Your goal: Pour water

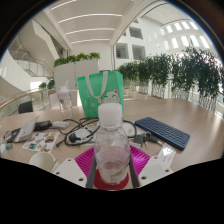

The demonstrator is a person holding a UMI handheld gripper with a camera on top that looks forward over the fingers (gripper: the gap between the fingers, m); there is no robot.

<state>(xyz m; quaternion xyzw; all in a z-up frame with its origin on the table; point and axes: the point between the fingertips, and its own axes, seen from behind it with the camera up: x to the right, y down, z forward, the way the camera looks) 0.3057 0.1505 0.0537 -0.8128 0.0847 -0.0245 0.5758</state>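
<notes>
My tongs point(111, 165) were closed on the water bottle point(111, 143), both pink pads point(84, 159) pressed vs its lower body, bottle upright w/ white cap point(110, 111) on, held just above the table point(190, 125). A clear cup point(66, 97) stood well beyond, near the green bag point(100, 89); a white cup point(41, 160) sat close by on the left side. Risks as I judged them: cap looked still on, so tilting would pour nothing; thin plastic could buckle under squeeze & spurt once opened; a swing could clip the white cup or the cables point(62, 125), and spill near the keyboard point(162, 131) would be bad. Hard to tell: water level, bottle base hidden between pads, which cup was the target, bits at far left unclear
</notes>
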